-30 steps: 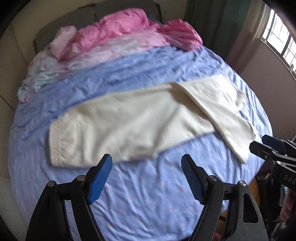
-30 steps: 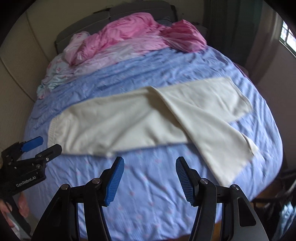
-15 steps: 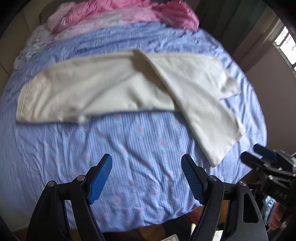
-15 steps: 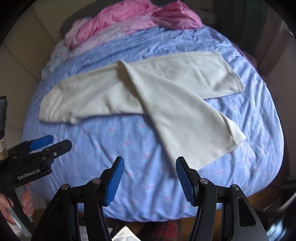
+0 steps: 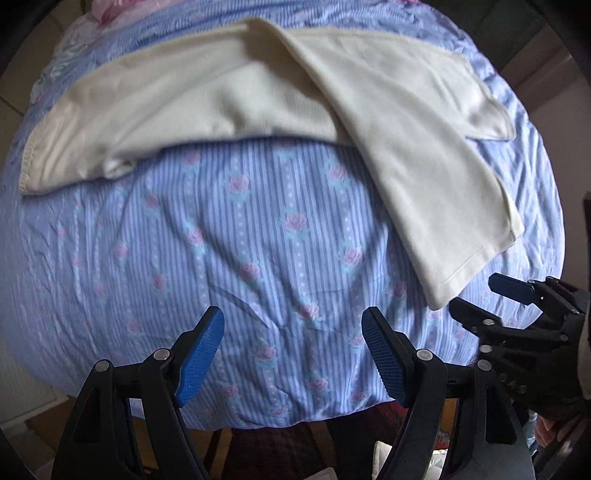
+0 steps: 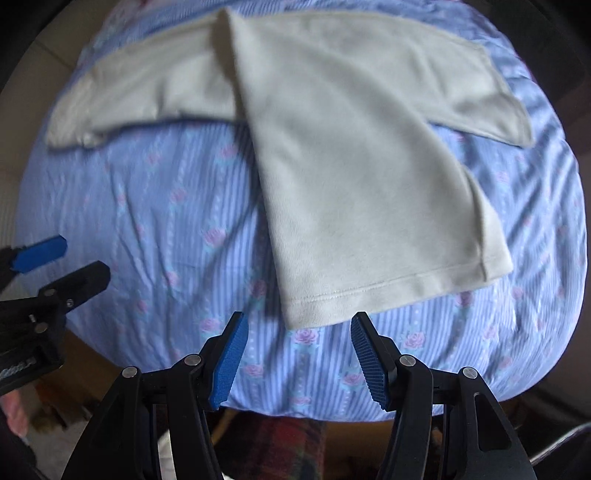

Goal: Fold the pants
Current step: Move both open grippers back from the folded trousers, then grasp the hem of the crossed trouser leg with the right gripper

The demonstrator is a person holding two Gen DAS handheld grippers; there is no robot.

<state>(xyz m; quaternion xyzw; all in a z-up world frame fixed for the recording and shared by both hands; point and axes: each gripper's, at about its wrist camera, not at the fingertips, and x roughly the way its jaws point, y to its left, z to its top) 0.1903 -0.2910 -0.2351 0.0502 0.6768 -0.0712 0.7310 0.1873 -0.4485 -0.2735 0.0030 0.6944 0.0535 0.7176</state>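
Observation:
Cream pants (image 5: pixel 229 88) (image 6: pixel 347 155) lie spread on the blue striped bedsheet (image 5: pixel 236 236) (image 6: pixel 166 206), waistband at the left, legs splayed to the right. The near leg runs down toward me and its hem (image 6: pixel 388 295) lies just beyond my right gripper (image 6: pixel 297 356). That gripper is open and holds nothing. My left gripper (image 5: pixel 293 354) is open too, over bare sheet left of that hem (image 5: pixel 476 266). In the left wrist view the right gripper (image 5: pixel 476 301) shows at the right edge; the left gripper (image 6: pixel 70 264) shows at the left in the right wrist view.
Pink and pale bedding (image 5: pixel 110 7) is just visible at the far end of the bed. The bed's near edge (image 5: pixel 258 421) drops to a floor with a plaid cloth (image 6: pixel 288 439) below. A person's fingers (image 5: pixel 554 435) show at the lower right.
Both grippers have come down and back toward the bed's near edge, now pointing down at the sheet. The pants fill more of each view; the pillows have slid out at the top.

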